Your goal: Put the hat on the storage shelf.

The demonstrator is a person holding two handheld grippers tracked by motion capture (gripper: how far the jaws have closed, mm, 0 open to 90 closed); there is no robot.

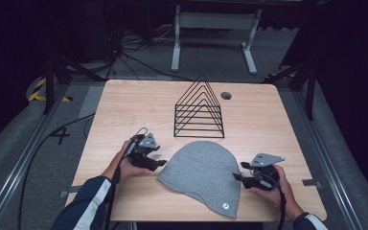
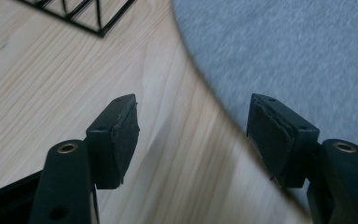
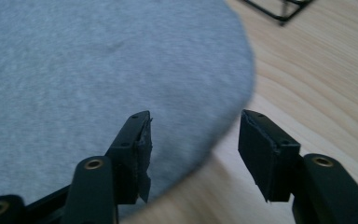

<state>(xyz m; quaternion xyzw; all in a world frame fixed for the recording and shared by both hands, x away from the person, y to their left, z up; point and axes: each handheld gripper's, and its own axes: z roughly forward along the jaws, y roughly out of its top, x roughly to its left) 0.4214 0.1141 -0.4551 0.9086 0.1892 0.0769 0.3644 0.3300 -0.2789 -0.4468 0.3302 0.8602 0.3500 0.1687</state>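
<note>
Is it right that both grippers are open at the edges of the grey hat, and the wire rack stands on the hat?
Not quite. The wire rack stands on the bare table, just beyond the hat, not on it; the high view shows this. The rest holds: the left gripper and the right gripper are both open at the hat's edges.
</note>
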